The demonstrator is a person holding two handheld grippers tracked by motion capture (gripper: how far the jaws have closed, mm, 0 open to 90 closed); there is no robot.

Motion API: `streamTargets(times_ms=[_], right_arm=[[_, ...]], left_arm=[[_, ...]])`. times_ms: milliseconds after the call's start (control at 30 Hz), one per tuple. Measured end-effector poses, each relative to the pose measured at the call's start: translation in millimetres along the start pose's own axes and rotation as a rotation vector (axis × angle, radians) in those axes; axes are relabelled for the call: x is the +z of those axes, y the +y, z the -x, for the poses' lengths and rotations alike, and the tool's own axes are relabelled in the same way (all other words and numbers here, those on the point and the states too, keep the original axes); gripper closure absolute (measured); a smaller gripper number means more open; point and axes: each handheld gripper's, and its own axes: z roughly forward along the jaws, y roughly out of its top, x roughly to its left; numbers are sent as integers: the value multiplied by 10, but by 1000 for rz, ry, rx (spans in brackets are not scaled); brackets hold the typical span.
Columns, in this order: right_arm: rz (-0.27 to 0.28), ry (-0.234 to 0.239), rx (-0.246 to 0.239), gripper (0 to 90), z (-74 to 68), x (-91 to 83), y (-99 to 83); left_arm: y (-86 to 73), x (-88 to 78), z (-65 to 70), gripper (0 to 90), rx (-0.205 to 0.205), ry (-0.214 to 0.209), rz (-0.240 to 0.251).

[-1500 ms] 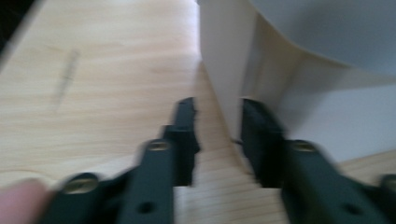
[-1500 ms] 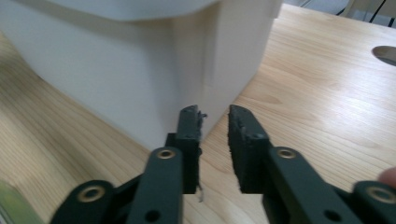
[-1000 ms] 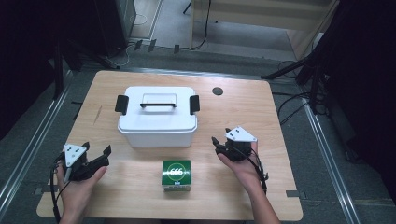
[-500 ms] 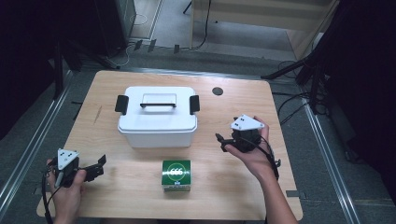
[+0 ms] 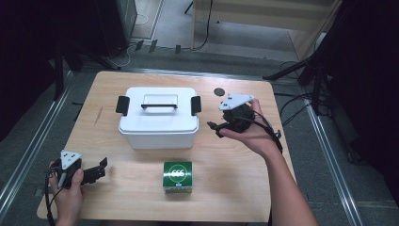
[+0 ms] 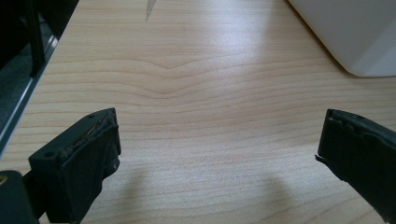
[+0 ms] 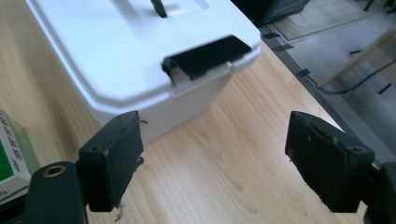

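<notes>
Beside the desk's right edge, my right gripper (image 5: 217,129) faced the white box's (image 5: 157,125) right latch (image 7: 205,56).
Its jaws, just narrowed slightly, stood spread and empty; my left gripper (image 5: 101,168), spread too, lay farther off.

Green box (image 5: 177,176) at lower centre of the high view, white emblem on top reading roughly "666", smaller print below illegible

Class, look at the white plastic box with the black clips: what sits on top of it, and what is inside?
On the white plastic box sits its lid, with a black handle and side clips. The closed lid hides whatever is inside.
</notes>
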Motion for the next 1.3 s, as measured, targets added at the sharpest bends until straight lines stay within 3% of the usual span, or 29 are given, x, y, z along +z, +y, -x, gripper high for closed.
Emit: streamTargets(times_ms=[300,667,933,1067,1300], right_arm=[[-43,75,-77,261,20,142,325],[-139,91,-165,359,2,307,639],[-159,111,-211,459,-66,408,784],[-187,140,-247,534,-106,498,882],[-235,147,-306,605,-141,592,999]], left_arm=[[5,12,-4,0,4,-6,-18],[9,23,0,0,5,-7,-23],[12,27,-6,0,4,-12,-30],[13,31,-7,0,0,-16,-31],[17,36,-6,0,3,-17,-37]])
